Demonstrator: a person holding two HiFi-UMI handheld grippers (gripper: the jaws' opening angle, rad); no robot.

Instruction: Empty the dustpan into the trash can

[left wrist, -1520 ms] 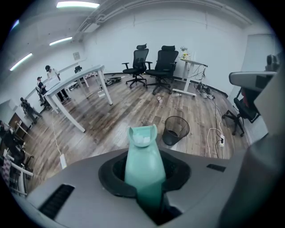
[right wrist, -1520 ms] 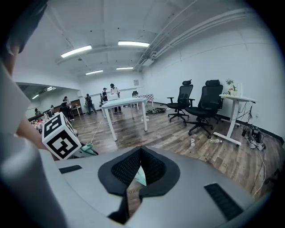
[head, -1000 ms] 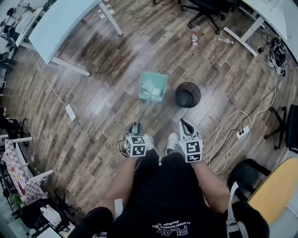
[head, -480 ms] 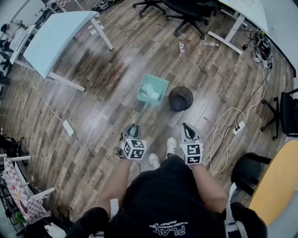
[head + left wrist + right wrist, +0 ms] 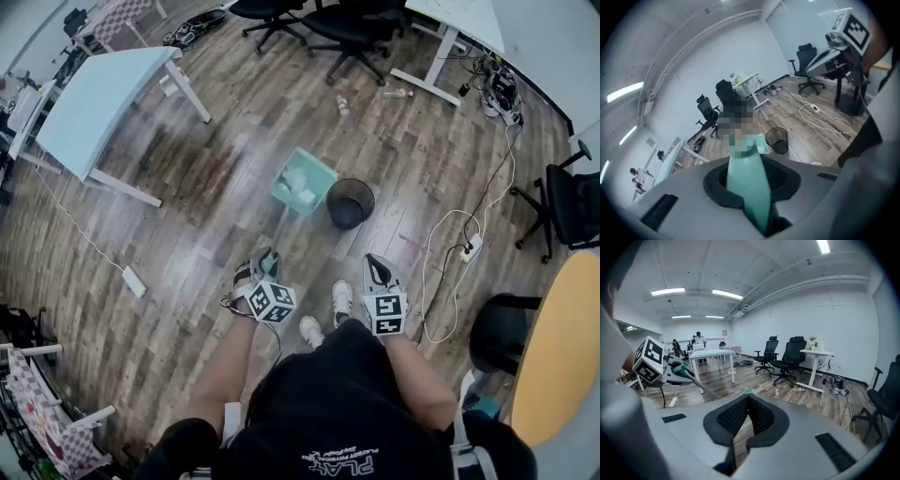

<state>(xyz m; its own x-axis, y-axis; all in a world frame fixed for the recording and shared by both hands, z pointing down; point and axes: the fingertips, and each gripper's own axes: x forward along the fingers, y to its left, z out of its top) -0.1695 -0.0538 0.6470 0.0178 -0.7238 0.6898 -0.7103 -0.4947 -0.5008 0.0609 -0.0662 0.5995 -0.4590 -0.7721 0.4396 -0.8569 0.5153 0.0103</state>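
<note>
A teal dustpan [image 5: 302,184] with white scraps in it is held just off the wooden floor, its edge close beside the black mesh trash can [image 5: 350,202]. Its long grey pole runs back to my left gripper [image 5: 264,261], which is shut on the teal handle [image 5: 749,187]. In the left gripper view the trash can [image 5: 778,139] stands just right of the pan, which is partly hidden by a mosaic patch. My right gripper [image 5: 375,267] hangs to the right of the pole, shut, with nothing between its pads [image 5: 757,416].
A light blue table [image 5: 103,94] stands at the left, office chairs [image 5: 347,19] and a white desk at the back. A bottle [image 5: 342,105] lies on the floor. White cables and a power strip [image 5: 472,247] run at the right, near a round yellow table [image 5: 562,347].
The dustpan has drawn in beside the trash can, closing the gap between them. My left gripper has risen and rolled with the handle. The right gripper has shifted sideways.
</note>
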